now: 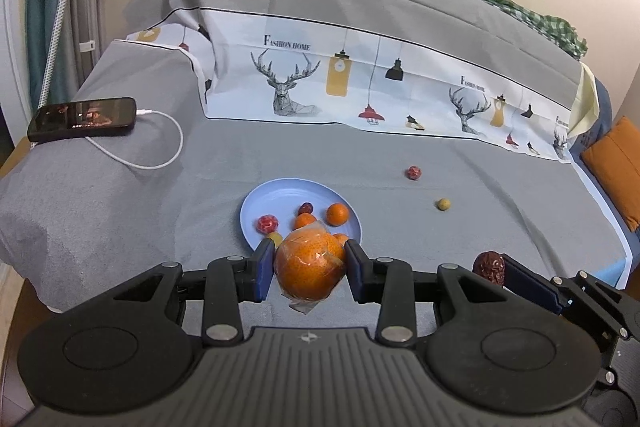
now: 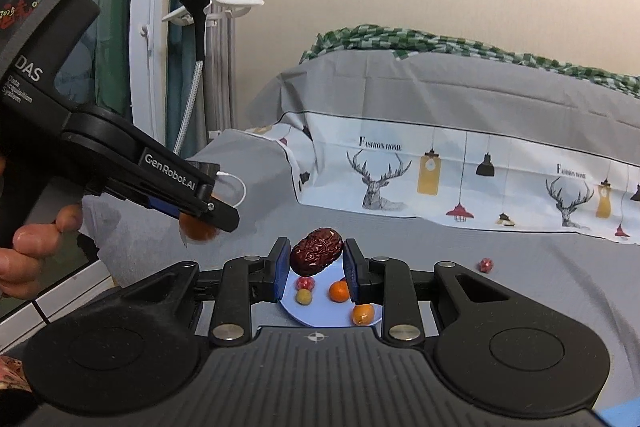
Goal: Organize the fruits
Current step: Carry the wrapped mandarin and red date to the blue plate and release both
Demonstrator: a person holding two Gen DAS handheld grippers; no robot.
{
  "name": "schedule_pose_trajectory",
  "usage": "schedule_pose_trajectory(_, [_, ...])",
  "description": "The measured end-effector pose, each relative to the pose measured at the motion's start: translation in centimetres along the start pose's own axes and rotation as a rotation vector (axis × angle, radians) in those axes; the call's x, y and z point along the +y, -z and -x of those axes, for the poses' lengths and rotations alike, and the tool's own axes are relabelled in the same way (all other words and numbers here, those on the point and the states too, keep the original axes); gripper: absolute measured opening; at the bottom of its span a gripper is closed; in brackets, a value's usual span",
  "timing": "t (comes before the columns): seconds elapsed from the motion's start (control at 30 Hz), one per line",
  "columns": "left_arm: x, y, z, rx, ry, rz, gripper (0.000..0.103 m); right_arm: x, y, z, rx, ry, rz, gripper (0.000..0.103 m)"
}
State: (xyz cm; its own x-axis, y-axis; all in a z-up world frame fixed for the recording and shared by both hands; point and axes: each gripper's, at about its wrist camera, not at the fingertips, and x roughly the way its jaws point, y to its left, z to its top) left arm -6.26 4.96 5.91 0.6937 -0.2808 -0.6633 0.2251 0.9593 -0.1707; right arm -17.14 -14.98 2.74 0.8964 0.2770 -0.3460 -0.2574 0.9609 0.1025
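My left gripper (image 1: 309,269) is shut on a plastic-wrapped orange (image 1: 310,267) and holds it above the near rim of the light blue plate (image 1: 280,197). The plate holds a red lychee-like fruit (image 1: 267,224), small oranges (image 1: 337,214), a dark date (image 1: 306,207) and a yellow-green fruit (image 1: 275,238). My right gripper (image 2: 316,269) is shut on a wrinkled red date (image 2: 317,251), held above the plate (image 2: 316,311). The right gripper with its date also shows in the left wrist view (image 1: 489,267). The left gripper also shows in the right wrist view (image 2: 212,211).
The grey-covered sofa seat carries a loose red fruit (image 1: 414,172) and a loose yellow-green fruit (image 1: 443,204) to the right of the plate. A phone (image 1: 82,119) on a white charging cable (image 1: 160,143) lies on the left armrest. An orange cushion (image 1: 616,167) sits at the right.
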Motion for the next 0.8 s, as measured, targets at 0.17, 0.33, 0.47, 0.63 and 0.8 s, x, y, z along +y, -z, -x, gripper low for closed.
schedule_pose_trajectory(0.17, [1.3,-0.2,-1.2,0.028,-0.022,0.022,0.041,-0.1,0.0,-1.7,0.039,-0.001,-0.004,0.030])
schedule_pose_trajectory(0.33, [2.3,-0.6,-3.2,0.067,-0.032,0.028,0.041,-0.5,0.0,-3.7,0.083,0.002,-0.018,0.030])
schedule_pose_trajectory(0.47, [2.9,-1.1,-5.1,0.092,-0.048,0.023,0.041,-0.6,0.1,-5.8,0.122,0.003,-0.021,0.030])
schedule_pose_trajectory(0.63, [3.2,-2.1,-7.9,0.124,-0.063,0.019,0.042,-1.2,0.3,-8.6,0.166,-0.002,-0.034,0.030])
schedule_pose_trajectory(0.8, [3.3,-3.1,-11.5,0.161,-0.064,0.024,0.042,-2.3,0.7,-12.0,0.204,0.003,-0.060,0.030])
